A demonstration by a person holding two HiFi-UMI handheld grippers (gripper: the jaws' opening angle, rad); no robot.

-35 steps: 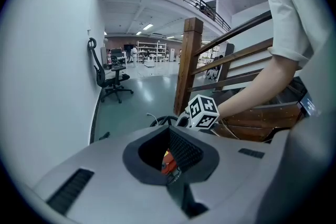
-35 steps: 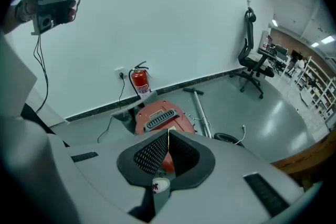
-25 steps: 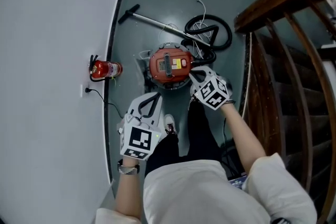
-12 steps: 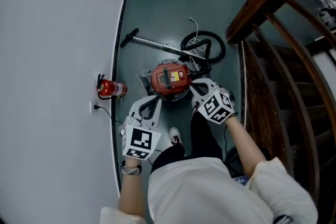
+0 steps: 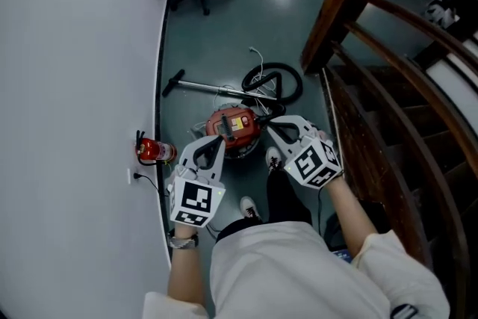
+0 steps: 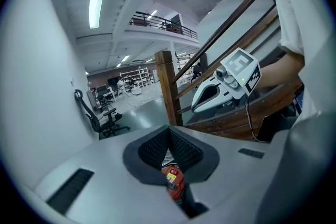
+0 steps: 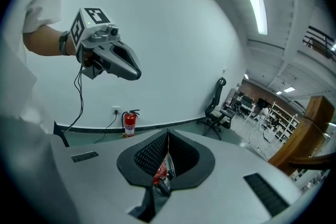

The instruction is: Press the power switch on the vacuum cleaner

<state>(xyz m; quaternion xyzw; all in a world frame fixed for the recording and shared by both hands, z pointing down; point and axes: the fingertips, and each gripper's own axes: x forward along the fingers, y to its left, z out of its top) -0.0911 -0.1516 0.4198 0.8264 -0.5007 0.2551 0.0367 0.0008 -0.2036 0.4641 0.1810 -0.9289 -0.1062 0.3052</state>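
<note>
Lifted back from the vacuum cleaner, left claw and right claw hang shut; fire extinguisher leftward.

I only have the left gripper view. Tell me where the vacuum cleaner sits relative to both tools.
Observer: In the head view the red vacuum cleaner stands on the floor ahead of the person. It shows between the left tool and the right tool, and neither appears to touch it.
Operator: Report the right tool's jaws.
Observer: The right gripper view shows them together, gripping nothing.
Operator: Name what is off to my far left.
Observer: A red fire extinguisher stands at the foot of the wall, near a wall socket with a cable plugged in.
</note>
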